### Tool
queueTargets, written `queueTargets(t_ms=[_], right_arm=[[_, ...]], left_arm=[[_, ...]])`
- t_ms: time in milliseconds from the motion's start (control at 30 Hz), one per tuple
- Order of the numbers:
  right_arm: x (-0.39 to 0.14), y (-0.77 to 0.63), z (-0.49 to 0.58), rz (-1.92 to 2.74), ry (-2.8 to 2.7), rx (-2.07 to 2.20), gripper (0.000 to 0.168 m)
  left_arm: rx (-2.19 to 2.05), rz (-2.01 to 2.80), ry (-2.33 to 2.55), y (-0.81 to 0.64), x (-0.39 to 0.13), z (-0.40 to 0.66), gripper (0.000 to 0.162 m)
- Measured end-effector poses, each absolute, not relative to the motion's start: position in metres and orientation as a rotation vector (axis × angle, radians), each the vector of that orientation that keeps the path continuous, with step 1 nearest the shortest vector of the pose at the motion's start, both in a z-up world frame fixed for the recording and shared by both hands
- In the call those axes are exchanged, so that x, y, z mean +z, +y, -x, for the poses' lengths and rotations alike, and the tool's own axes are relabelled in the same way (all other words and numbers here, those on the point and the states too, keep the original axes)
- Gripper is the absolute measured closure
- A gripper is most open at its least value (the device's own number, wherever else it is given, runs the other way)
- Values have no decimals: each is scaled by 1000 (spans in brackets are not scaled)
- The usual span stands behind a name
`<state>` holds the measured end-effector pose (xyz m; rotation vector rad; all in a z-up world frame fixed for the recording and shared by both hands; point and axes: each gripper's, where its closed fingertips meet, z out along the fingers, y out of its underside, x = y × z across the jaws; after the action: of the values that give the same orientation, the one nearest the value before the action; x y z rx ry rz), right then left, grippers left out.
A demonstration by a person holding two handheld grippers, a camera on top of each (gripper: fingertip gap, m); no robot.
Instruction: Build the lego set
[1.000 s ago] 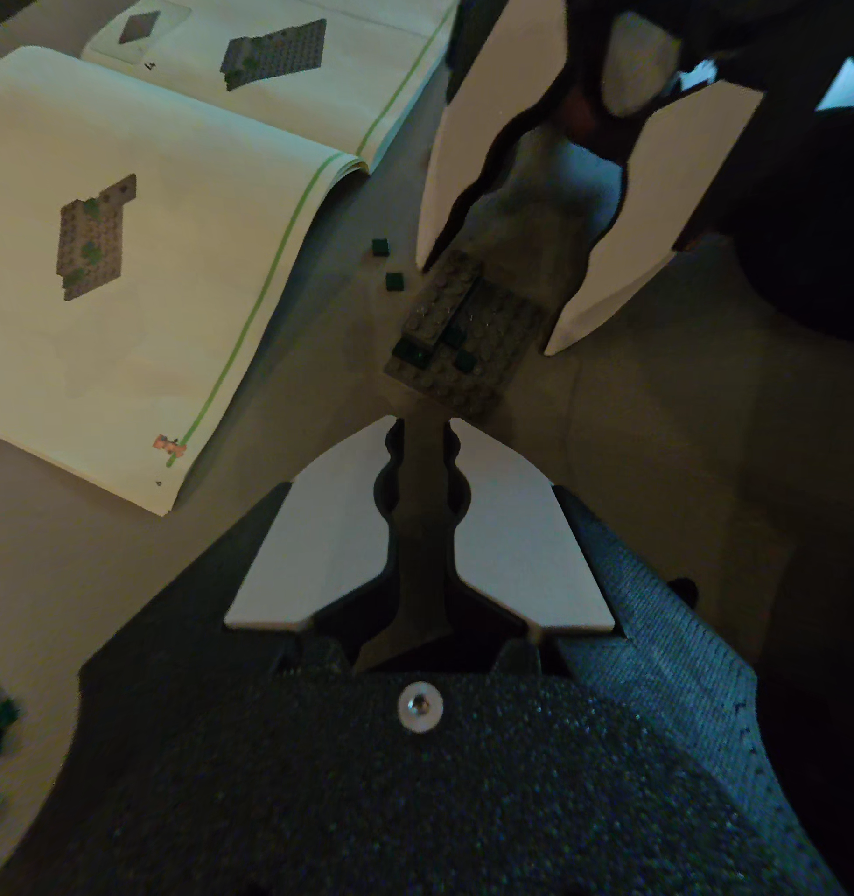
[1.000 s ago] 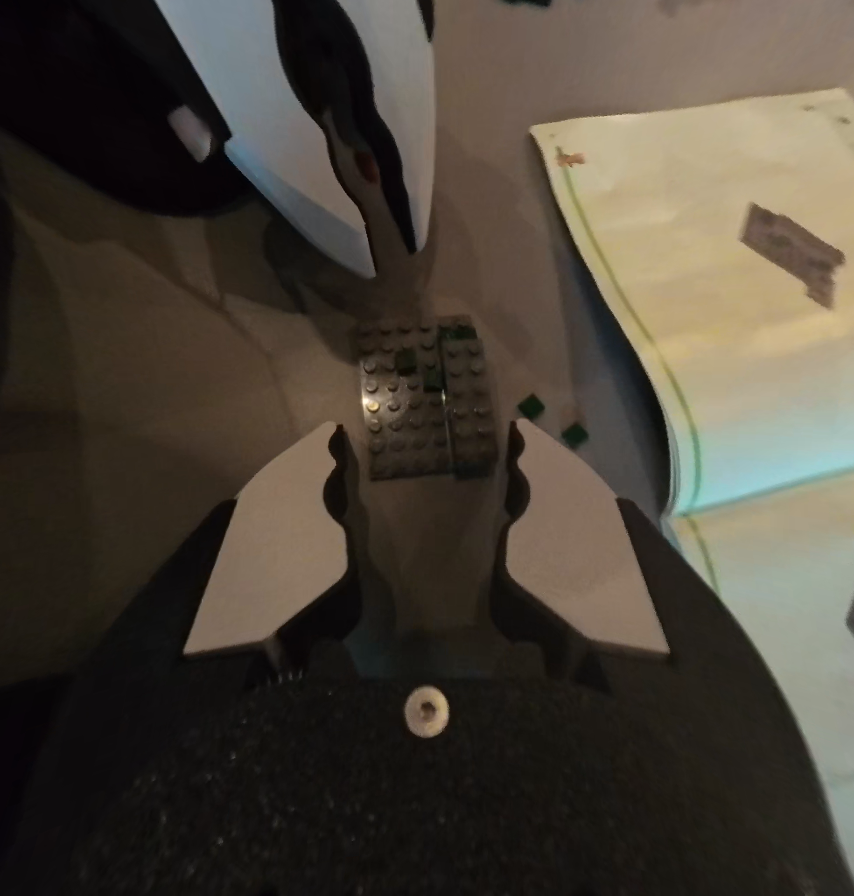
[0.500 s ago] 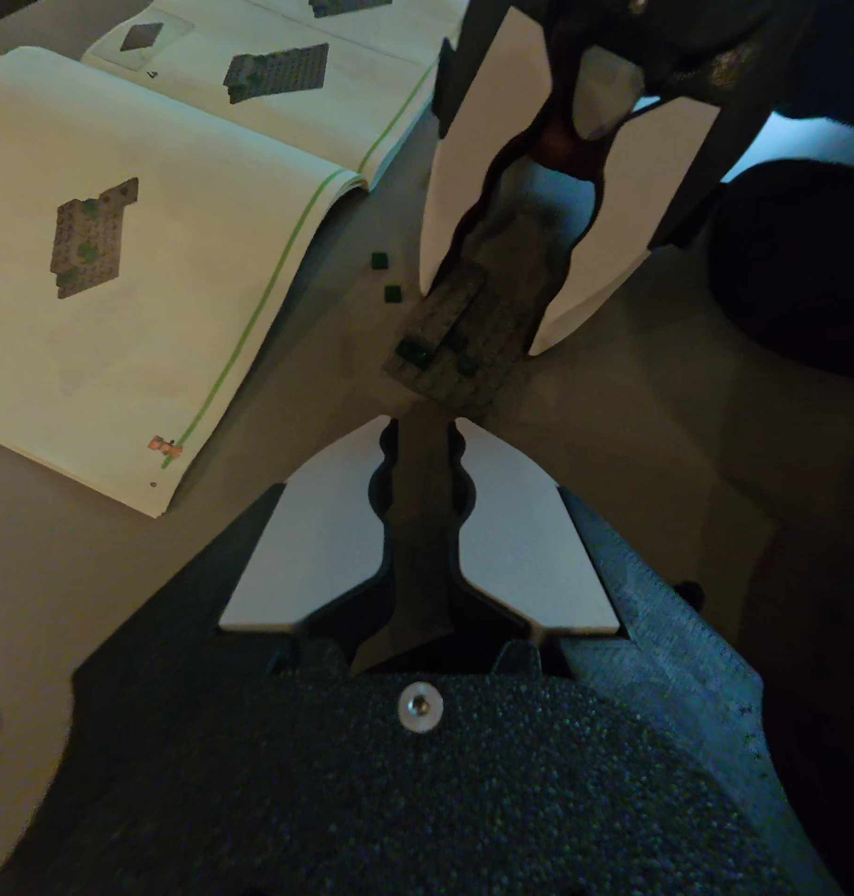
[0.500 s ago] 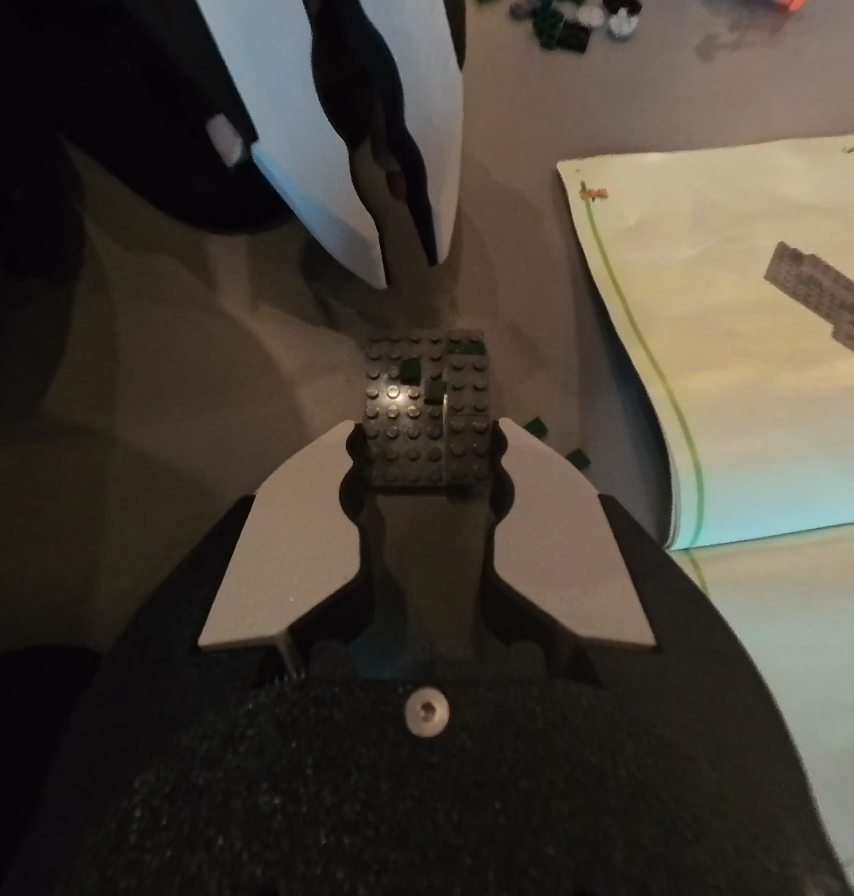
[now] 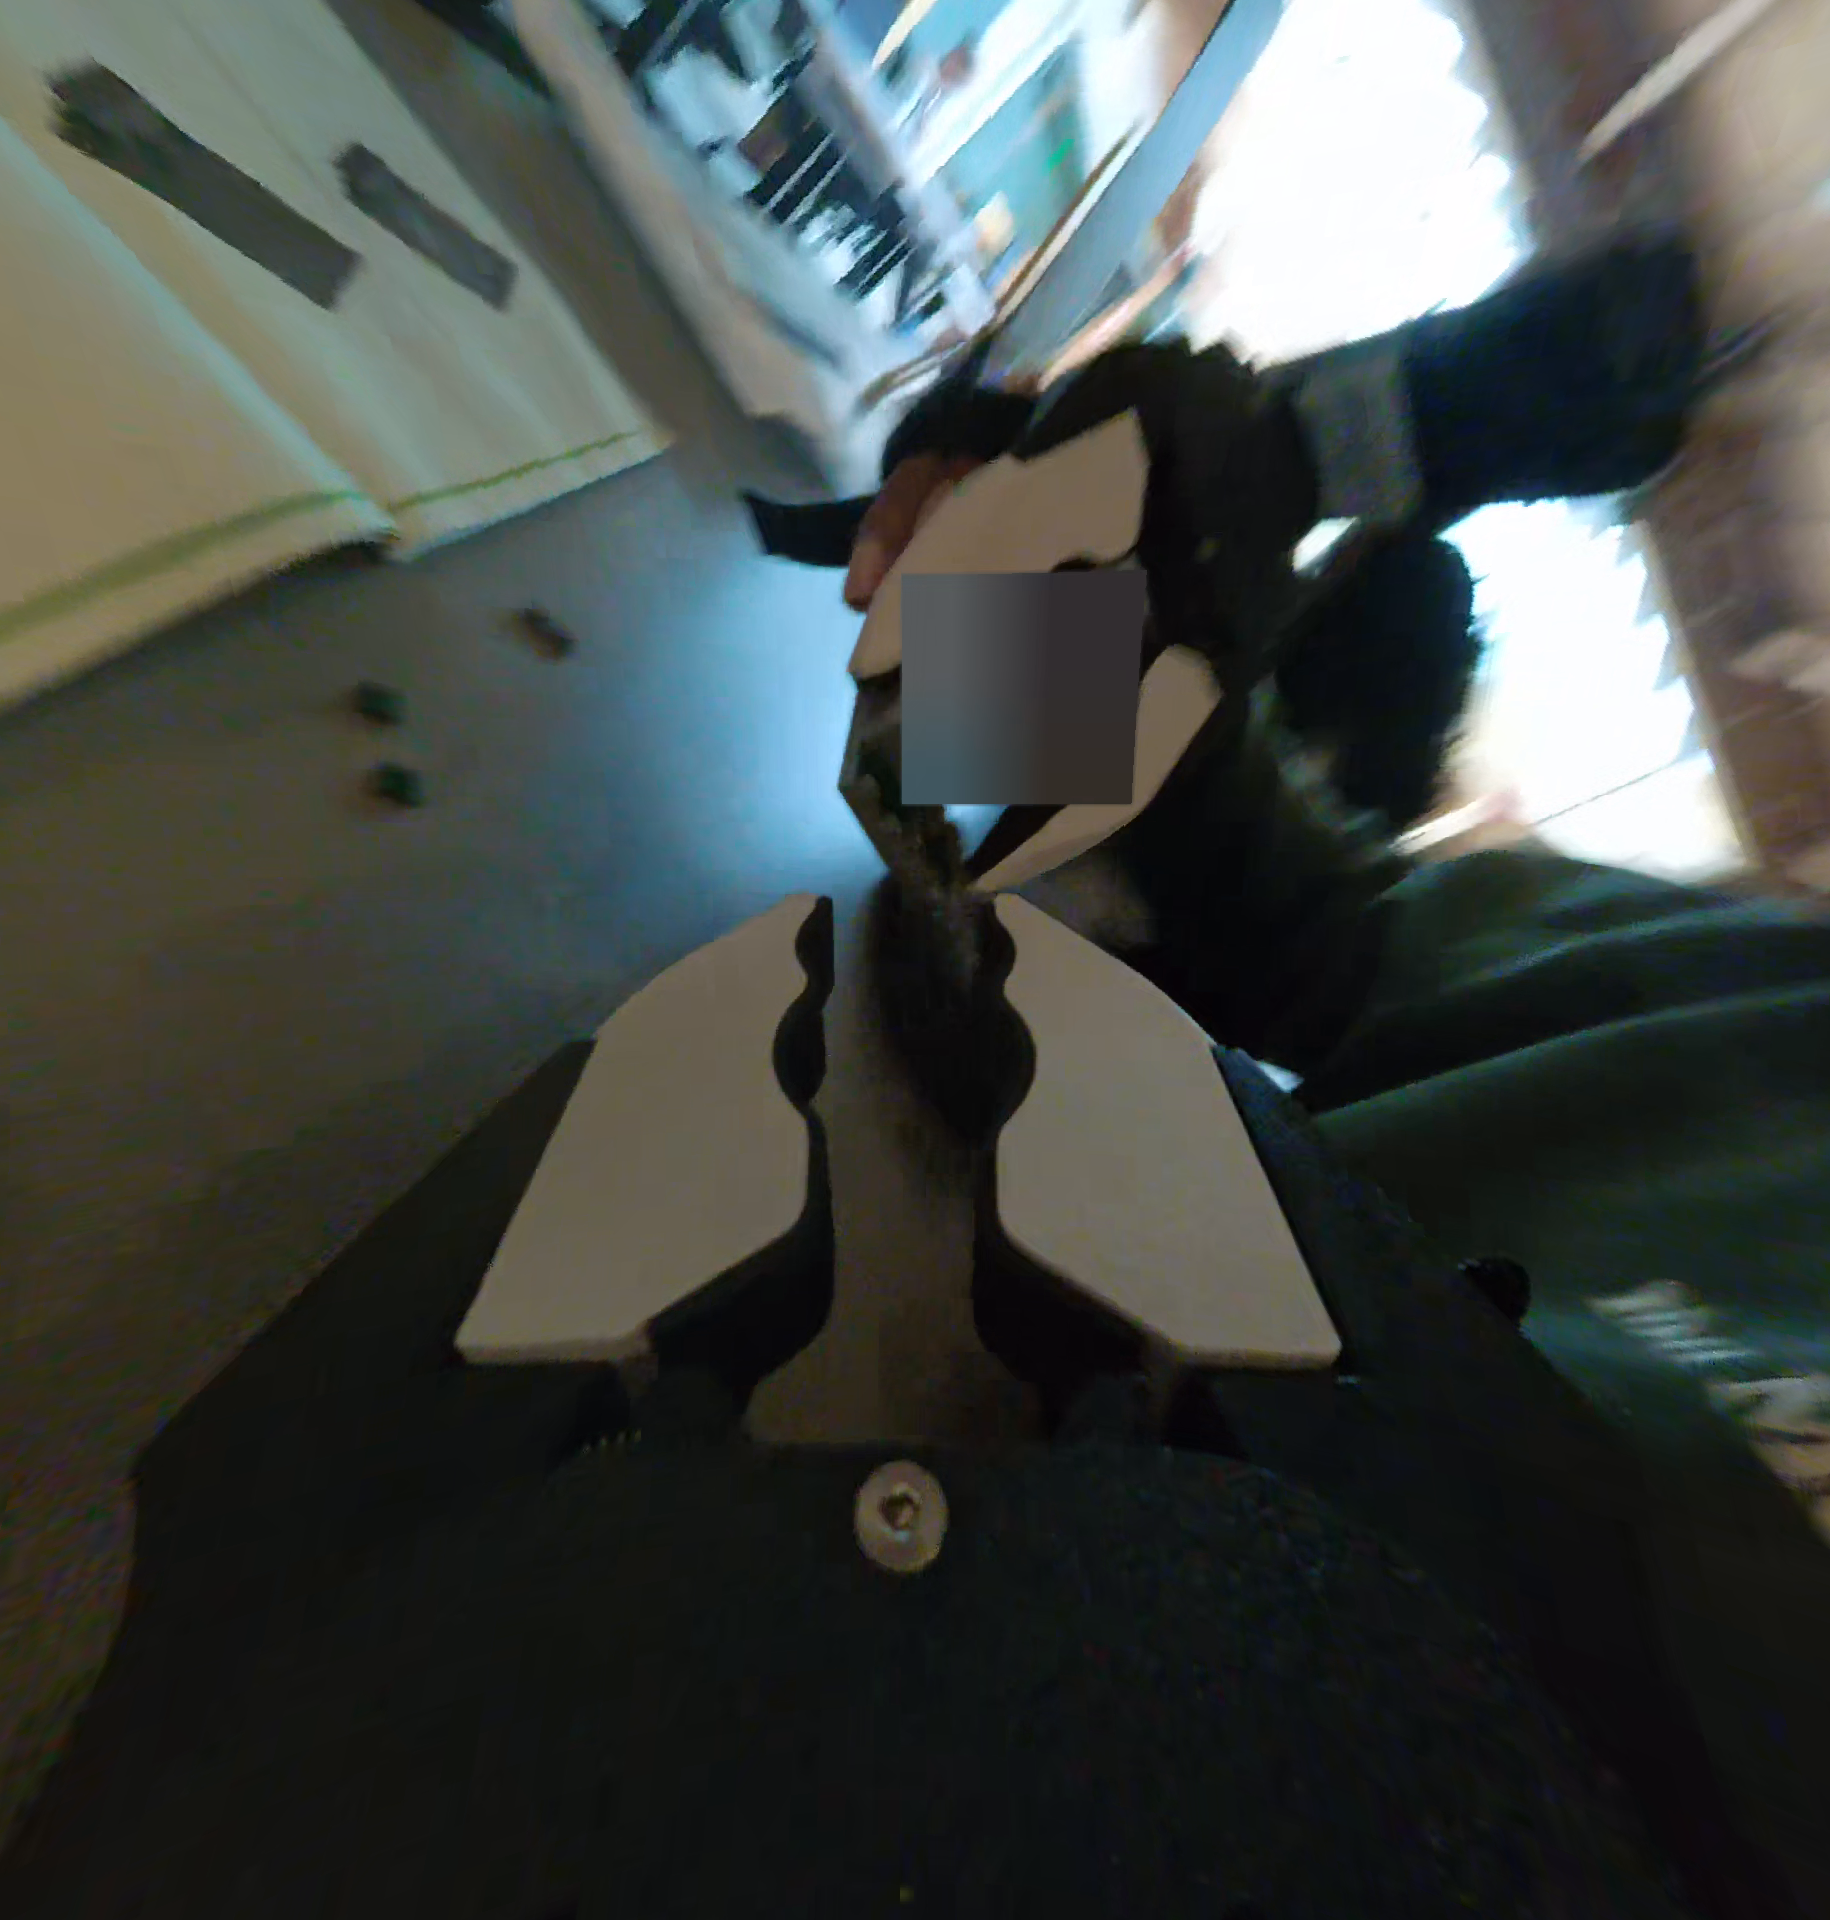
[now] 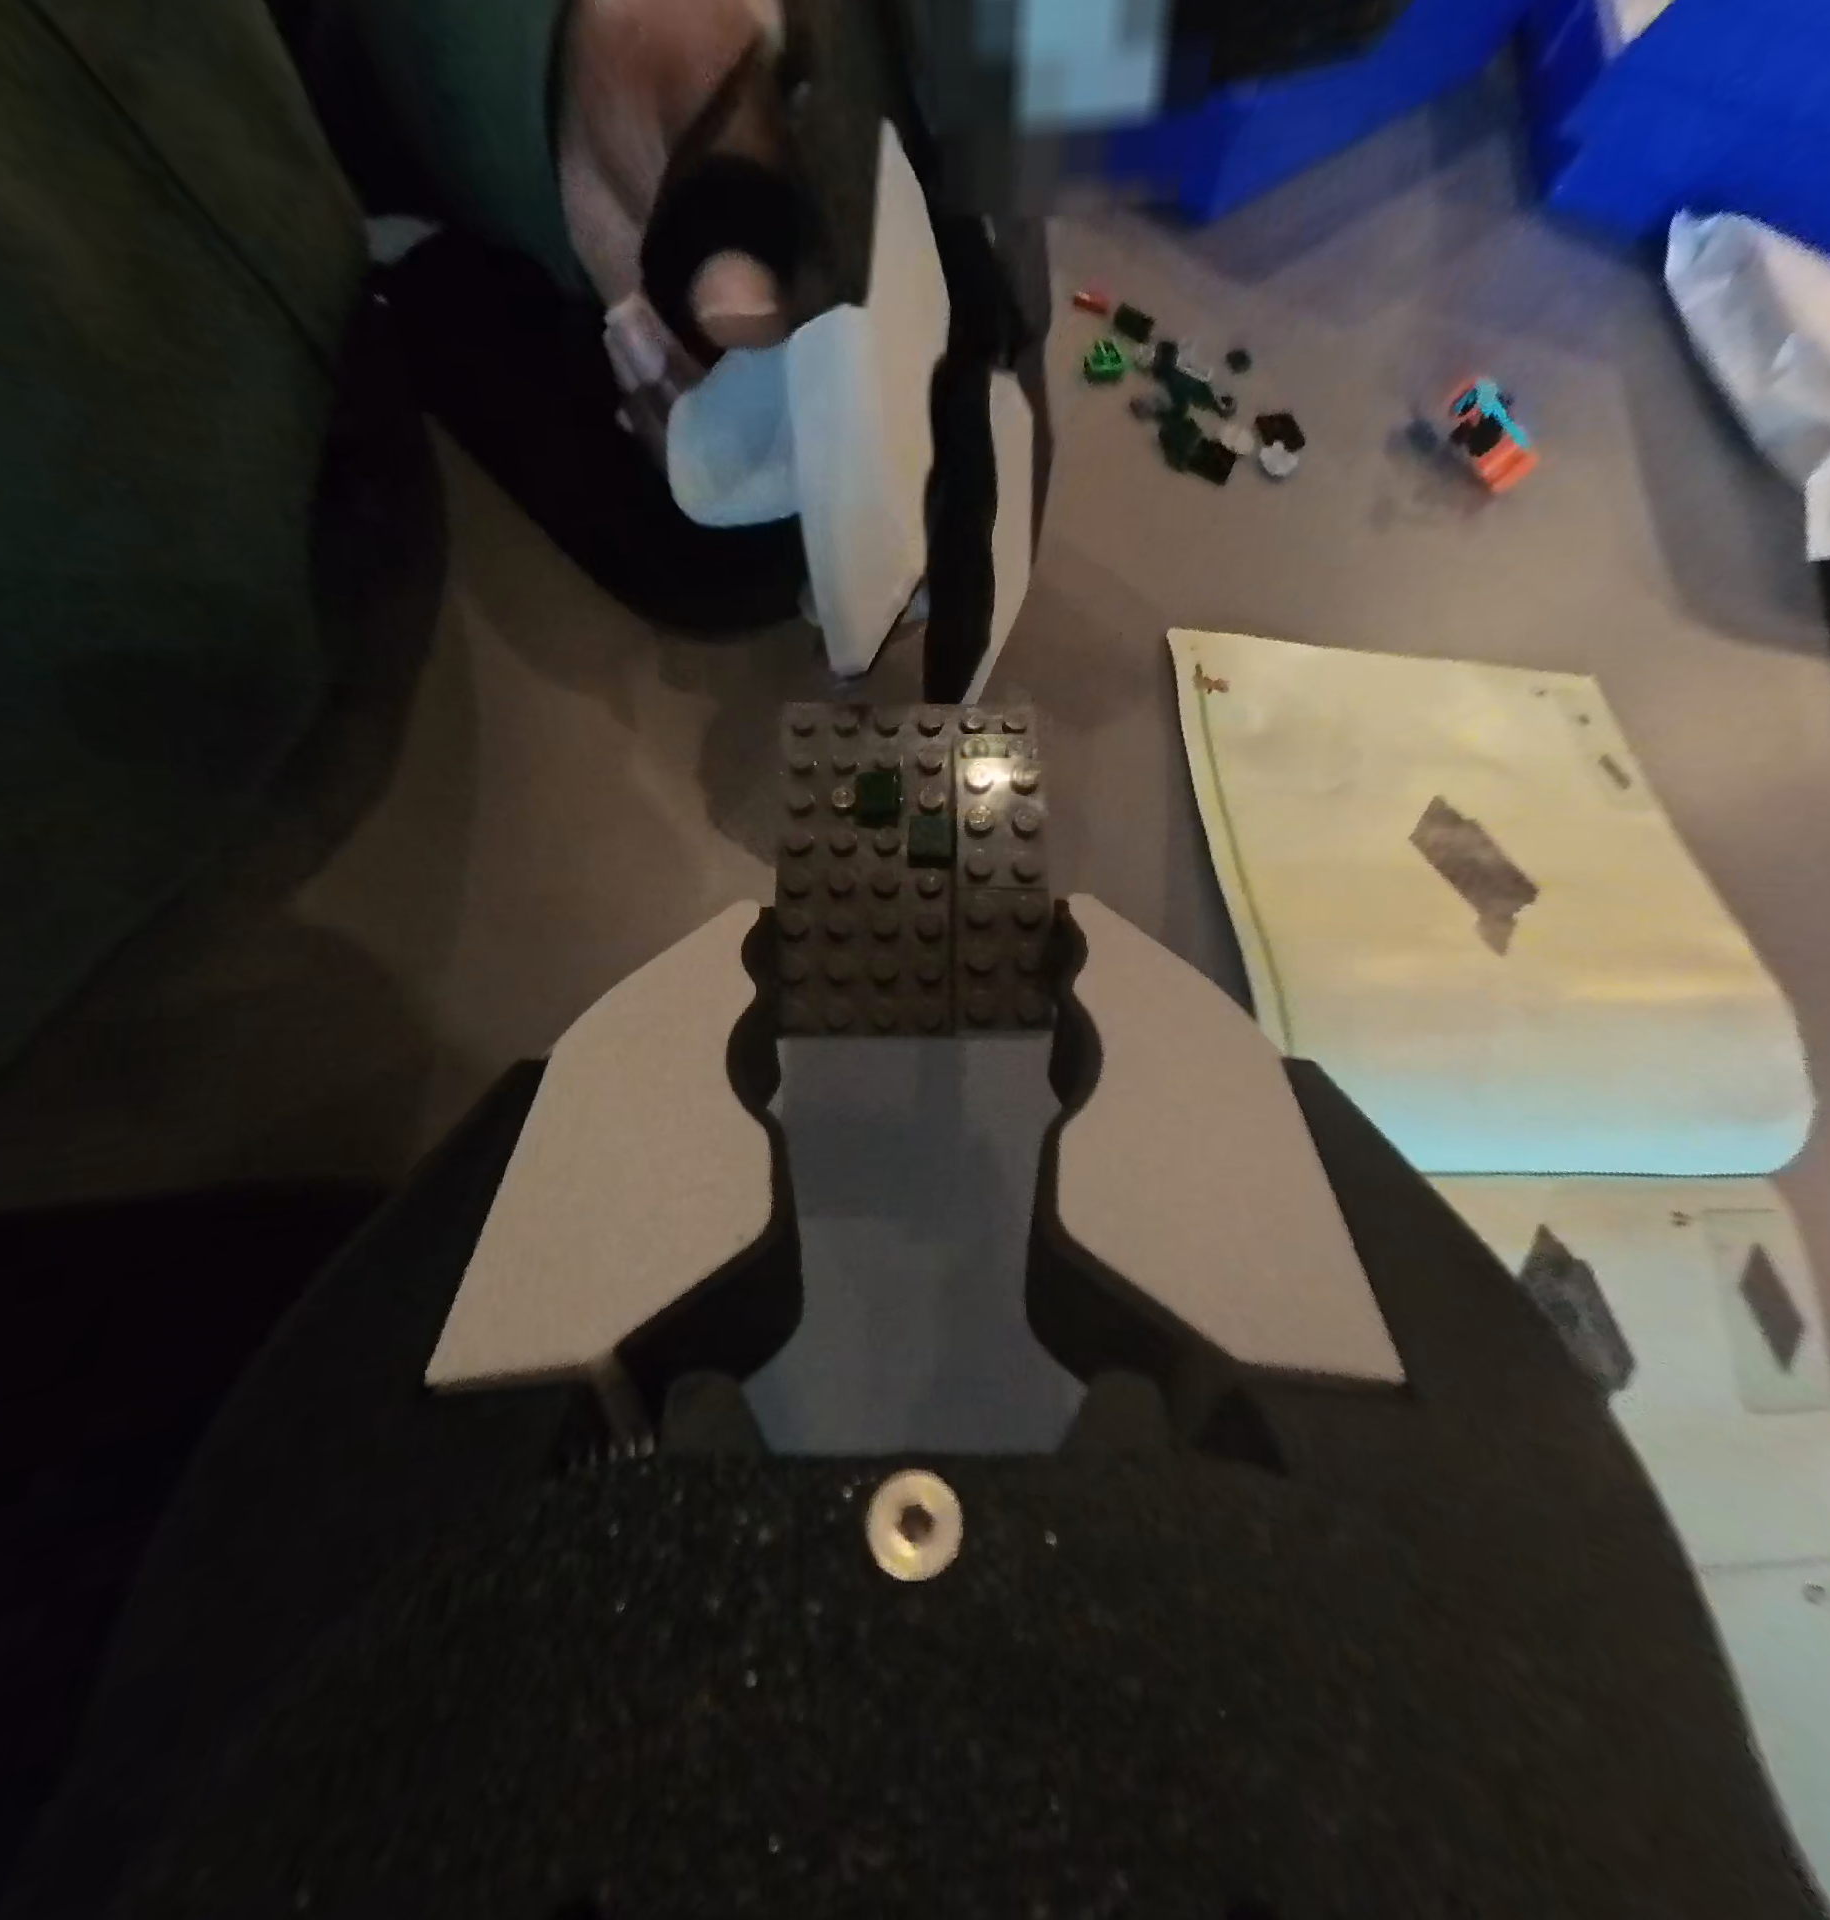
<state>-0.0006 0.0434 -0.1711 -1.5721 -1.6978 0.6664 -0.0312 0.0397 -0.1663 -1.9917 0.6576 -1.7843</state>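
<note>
Left wrist view: the left gripper [image 5: 906,914], jaws narrowly parted and empty, has tilted up; the dark grey studded lego plate [image 5: 926,883] is now edge-on.

Right wrist view: the right gripper [image 6: 909,914] has closed on the plate [image 6: 911,862], lifting it, likely for pressing.

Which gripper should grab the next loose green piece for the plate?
Left, probably. The right gripper has its jaws shut on the grey plate; the left gripper has them apart, and loose green pieces lie to its left.
</note>
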Motion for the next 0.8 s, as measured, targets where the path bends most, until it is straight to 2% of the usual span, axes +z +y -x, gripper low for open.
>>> queueTargets(t_ms=[33,267,400,800], right_arm=[[-170,43,0,1566,-1703,662,119],[-167,36,5,1540,-1735,670,119],[-166,36,7,1531,-1752,668,118],[-164,45,9,1537,-1764,635,118]], left_arm=[[-1859,1979,605,39,-162,30,136],[-1999,1980,485,32,-160,25,143],[-2009,1979,451,32,-159,25,154],[-2022,1963,262,42,-157,28,156]])
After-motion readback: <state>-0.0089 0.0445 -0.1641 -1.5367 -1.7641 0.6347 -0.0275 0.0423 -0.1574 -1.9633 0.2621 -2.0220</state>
